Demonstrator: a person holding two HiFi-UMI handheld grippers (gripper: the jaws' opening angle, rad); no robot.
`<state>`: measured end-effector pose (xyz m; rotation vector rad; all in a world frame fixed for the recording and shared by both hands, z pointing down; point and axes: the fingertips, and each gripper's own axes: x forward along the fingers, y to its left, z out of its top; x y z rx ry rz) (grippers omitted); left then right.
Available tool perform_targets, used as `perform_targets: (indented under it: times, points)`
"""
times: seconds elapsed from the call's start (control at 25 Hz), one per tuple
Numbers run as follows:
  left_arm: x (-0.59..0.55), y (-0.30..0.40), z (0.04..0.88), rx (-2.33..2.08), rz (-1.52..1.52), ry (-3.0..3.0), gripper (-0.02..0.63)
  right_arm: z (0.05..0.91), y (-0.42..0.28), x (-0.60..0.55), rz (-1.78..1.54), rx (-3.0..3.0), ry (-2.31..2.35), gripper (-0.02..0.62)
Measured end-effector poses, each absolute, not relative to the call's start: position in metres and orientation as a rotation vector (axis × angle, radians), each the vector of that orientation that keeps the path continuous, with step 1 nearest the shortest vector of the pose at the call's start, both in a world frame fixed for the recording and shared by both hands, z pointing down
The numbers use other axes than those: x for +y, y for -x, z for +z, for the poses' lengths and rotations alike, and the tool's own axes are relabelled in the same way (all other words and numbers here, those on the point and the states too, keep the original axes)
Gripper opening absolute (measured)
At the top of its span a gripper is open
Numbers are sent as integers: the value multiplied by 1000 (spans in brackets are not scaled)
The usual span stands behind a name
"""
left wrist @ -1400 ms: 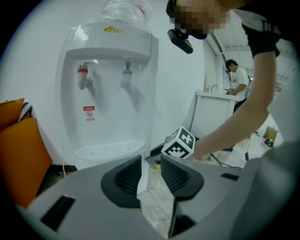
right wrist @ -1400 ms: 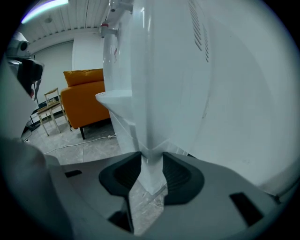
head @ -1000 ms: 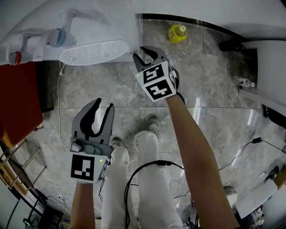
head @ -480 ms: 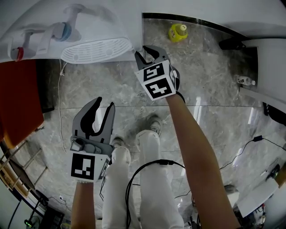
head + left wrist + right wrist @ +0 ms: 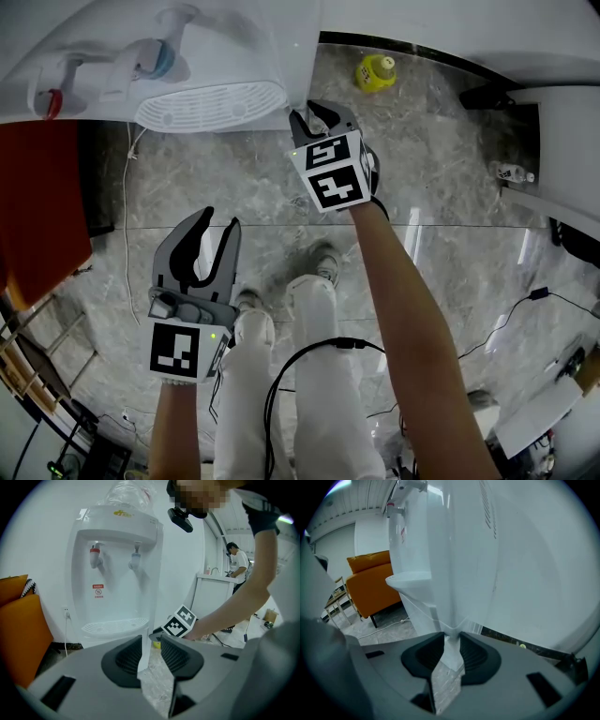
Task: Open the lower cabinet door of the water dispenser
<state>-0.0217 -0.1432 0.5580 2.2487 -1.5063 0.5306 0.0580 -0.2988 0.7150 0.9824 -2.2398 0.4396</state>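
Right gripper (image 5: 314,114) has just been closing its jaws on a white vertical edge. In the right gripper view both pads look to be against that edge, with only its own thickness keeping them apart. The edge belongs to the water dispenser (image 5: 234,37), which stands against the wall with an orange sofa (image 5: 370,581) beside it. The gripper has kept its place at the dispenser's corner, just right of the drip tray (image 5: 211,105) in the head view, so what changed is the grip, not the reach.

Below the tray is the lower cabinet door (image 5: 426,616), and I take the pinched edge to be its free side. Nothing shows the door swung out yet, so I judge the hold made, or all but made, and the opening itself not begun. The next move should be a steady pull outward along the door's arc, since such a thin pinch could slip under a sharp tug.

Left gripper (image 5: 208,225) hangs well apart from the dispenser, above the marble floor (image 5: 450,159), with its jaws about halfway apart and nothing between them. A small yellow bottle (image 5: 373,70) lies on the floor beyond the corner; whether it is clear of the door's swing I cannot tell
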Motion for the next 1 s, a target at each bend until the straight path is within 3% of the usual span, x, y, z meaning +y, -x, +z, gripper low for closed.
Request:
perform_targets:
  times: [1.0]
  points:
    - [-115,36,554,-1490,508,-2227,132,717,-52,-213,481,-2187,-899,86]
